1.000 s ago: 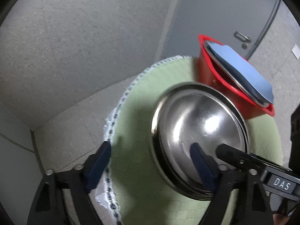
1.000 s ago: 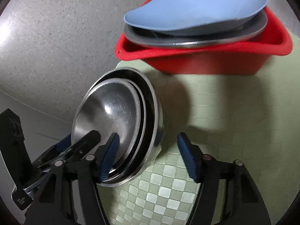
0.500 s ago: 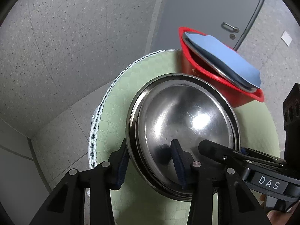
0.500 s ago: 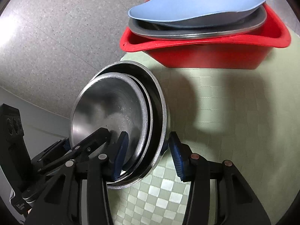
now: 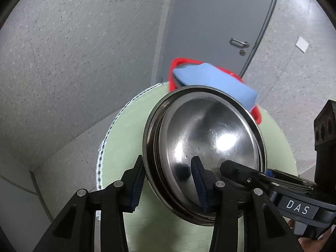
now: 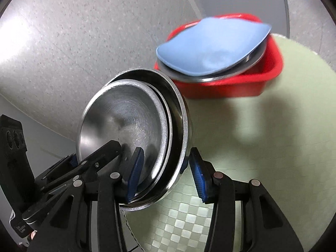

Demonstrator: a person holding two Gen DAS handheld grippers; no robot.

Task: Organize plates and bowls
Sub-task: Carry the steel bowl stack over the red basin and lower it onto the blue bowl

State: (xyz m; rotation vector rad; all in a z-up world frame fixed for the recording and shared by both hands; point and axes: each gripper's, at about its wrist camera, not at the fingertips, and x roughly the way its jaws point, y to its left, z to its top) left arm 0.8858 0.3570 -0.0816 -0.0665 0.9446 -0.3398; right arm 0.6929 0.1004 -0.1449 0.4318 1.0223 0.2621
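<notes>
A nested stack of steel bowls [image 5: 210,138] is tilted and held off the green tablecloth [image 5: 126,130]. My left gripper [image 5: 168,184] is shut on the stack's near rim. My right gripper [image 6: 166,176] is shut on the opposite rim of the same stack of steel bowls [image 6: 130,126], one finger inside and one outside. A red tub [image 6: 271,71] at the far side of the table holds a steel plate with a blue plate [image 6: 210,50] on top. The tub [image 5: 174,71] and the blue plate [image 5: 218,82] also show in the left wrist view, behind the stack.
The round table's green checked cloth [image 6: 262,147] stretches to the right. The table edge with its patterned trim [image 5: 103,147] is close on the left. Grey speckled floor [image 5: 73,63] and a grey door [image 5: 220,21] lie beyond.
Both grippers closed from open onto the rims of the bowl stack. The stack has risen and tilted, and the red tub now looks farther away.
</notes>
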